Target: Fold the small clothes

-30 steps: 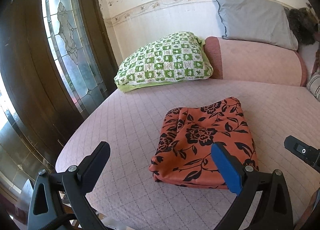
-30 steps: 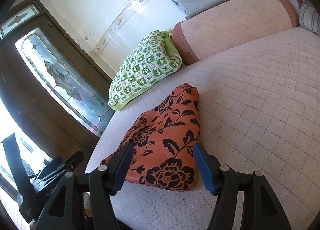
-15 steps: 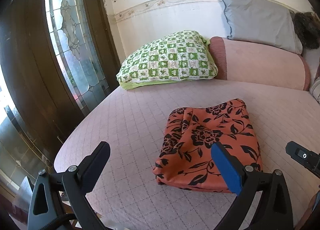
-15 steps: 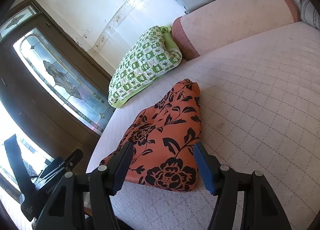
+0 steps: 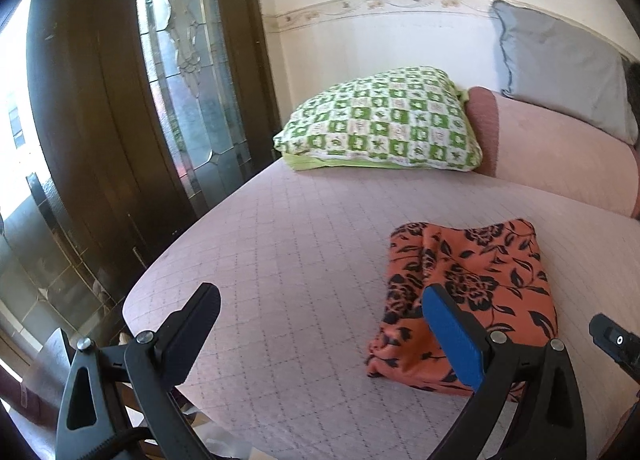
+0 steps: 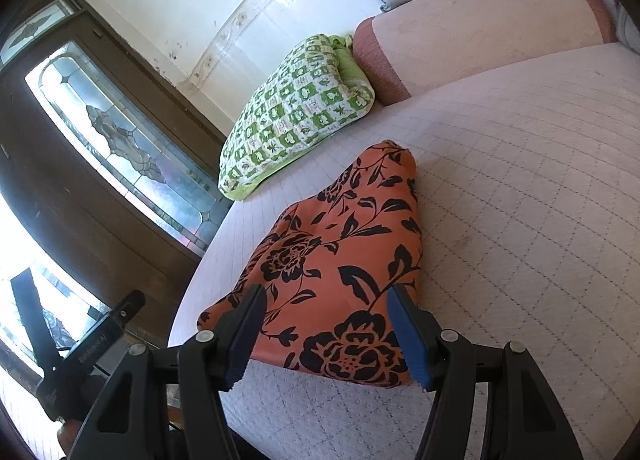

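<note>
The pink quilted bed [image 5: 304, 260] fills both views, the green checked pillow [image 5: 380, 120] and the grey pillow [image 5: 560, 72] sit up by the wall, and the orange floral garment [image 6: 340, 260] lies near the bed's near edge as a compact folded bundle, flat on the quilt. The right gripper [image 6: 324, 328] hangs just above and short of its near edge, jaws parted wider than a pinch needs and holding nothing, the cloth showing between them but not pressed. The left gripper [image 5: 320, 332] is wide open and empty too, off to the bundle's left with only bare quilt between its fingers. The danger, as I read it: the bundle sits close to the mattress edge, so a nudge from either gripper could push it toward the drop or fan the layers apart and undo the fold. A pinch that catches only the top layer would peel it open on lifting, and a low approach could snag the quilt along with the cloth. The left corner of the bundle looks bunched, so pressing there may set a crease. As for writing, the left gripper's body, seen low in the right wrist view, carries a small pale printed line, too blurred to read; nothing else bears legible text.
</note>
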Tool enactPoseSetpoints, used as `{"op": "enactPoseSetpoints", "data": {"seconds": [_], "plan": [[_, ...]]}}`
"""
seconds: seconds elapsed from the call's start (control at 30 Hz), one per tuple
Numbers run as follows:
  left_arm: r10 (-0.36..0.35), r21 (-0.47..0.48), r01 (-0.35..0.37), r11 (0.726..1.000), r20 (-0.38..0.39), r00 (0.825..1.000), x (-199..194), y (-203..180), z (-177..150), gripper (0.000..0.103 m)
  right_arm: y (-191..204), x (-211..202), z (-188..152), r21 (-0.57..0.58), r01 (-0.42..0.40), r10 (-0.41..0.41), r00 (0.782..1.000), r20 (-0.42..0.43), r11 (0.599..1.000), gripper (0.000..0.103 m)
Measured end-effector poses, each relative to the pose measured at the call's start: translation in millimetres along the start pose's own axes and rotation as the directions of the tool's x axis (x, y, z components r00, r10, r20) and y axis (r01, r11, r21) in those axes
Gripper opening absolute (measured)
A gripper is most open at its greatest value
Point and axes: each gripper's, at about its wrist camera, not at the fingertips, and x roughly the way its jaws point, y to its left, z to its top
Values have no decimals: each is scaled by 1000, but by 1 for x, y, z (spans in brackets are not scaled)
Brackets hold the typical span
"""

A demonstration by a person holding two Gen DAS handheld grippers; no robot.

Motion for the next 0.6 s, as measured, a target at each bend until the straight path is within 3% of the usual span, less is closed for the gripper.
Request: {"op": "enactPoseSetpoints", "data": {"seconds": [0.4, 0.47, 0.6], "plan": [[0, -10, 0, 1000, -3, 1000, 6, 5, 1, 101, -3, 1, 0, 0, 17, -17, 1000, 2, 1000, 66], [-22, -4, 22, 1000, -28, 999, 12, 2, 0, 101, -6, 0, 2, 4, 18, -18, 1000, 5, 1000, 66], [-93, -32, 89, 995, -140, 986, 40, 1, -7, 101, -18, -2, 7, 50, 21, -22, 1000, 17, 999, 77]]}}
